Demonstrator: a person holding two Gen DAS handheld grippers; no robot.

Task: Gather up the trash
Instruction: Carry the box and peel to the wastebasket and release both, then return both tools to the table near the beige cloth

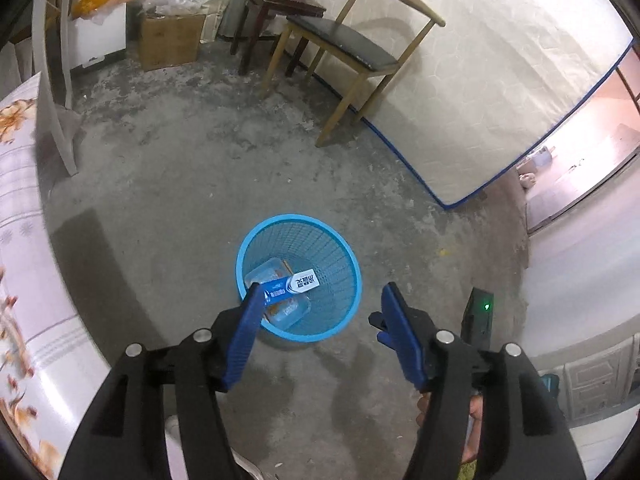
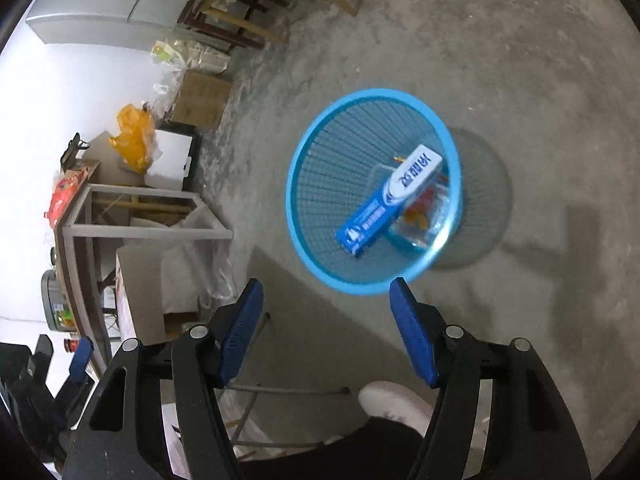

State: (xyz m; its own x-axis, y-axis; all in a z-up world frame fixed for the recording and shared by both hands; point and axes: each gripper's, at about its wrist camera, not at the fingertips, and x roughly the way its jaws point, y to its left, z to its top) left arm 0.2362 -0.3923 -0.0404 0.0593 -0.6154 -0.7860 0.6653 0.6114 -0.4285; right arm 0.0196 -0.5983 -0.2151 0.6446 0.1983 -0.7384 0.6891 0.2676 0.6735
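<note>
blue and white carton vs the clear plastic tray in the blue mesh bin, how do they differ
The long blue and white cardboard carton is opaque and printed; the clear plastic tray is see-through, with orange bits showing inside. The carton is narrow and box-shaped, the tray wider and shallow. The carton lies slanted on top, partly covering the tray beneath it. Both sit inside the round blue mesh wastebasket, and neither is held by a gripper.

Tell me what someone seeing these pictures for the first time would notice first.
The bright blue mesh wastebasket on the bare concrete floor stands out. Inside it, a blue and white carton lies slanted over a clear plastic tray. Both sets of tongs, left and right, hang open and empty above it.
</note>
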